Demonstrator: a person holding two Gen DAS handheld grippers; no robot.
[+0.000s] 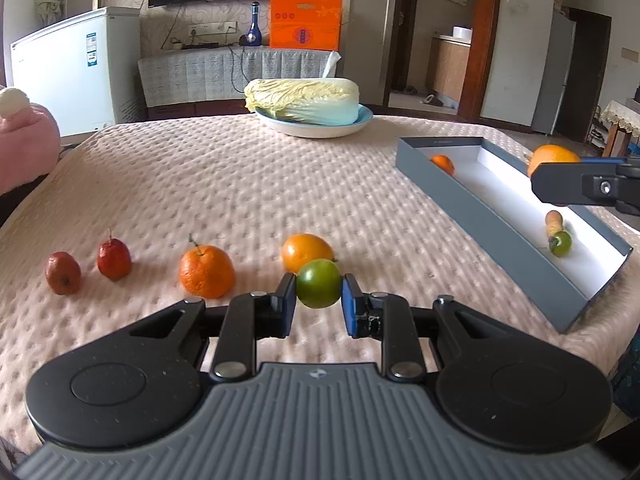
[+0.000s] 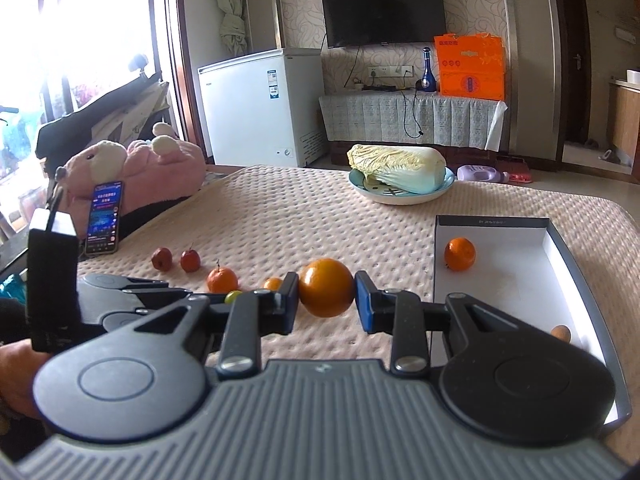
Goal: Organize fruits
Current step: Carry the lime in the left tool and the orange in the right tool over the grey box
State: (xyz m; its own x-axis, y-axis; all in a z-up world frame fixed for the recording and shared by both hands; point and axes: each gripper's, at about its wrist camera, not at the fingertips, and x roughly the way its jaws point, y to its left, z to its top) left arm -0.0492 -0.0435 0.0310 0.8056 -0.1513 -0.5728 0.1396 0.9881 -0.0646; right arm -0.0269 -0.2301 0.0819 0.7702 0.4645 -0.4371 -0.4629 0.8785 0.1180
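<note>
My left claw (image 1: 319,289) is clamped on 1 green tomato (image 1: 319,283), held just above the quilted surface (image 1: 240,184). My right claw (image 2: 327,294) is clamped on 1 round orange (image 2: 326,287), held just left of the box (image 1: 488,216).

Taking the box as landmark: it is 1 long grey tray with a white floor, lying at the right side of the surface. Inside it I count 3 pieces: 1 tangerine (image 1: 443,163) at the far end, 1 green tomato (image 1: 561,243) toward the near end, and 1 tan piece (image 1: 554,221) touching that tomato on its far side, which I cannot identify. From the right wrist view that tan piece is mostly hidden behind my own claw arm, and the boxed tomato does not show.

Well left of the box, in a row on the surface, lie 4 pieces: 1 yellow-orange fruit (image 1: 306,251) just behind my left claw, 1 stemmed tangerine (image 1: 207,271), then 2 small red fruits (image 1: 114,259), the farthest (image 1: 63,273) duller.

Beyond the box's far end sits 1 plate (image 1: 316,128) carrying 1 cabbage (image 1: 304,100).

Far left of the box, 1 pink plush (image 2: 156,168) is cut off in the left view, and 1 lit phone (image 2: 103,218) leans by it.
</note>
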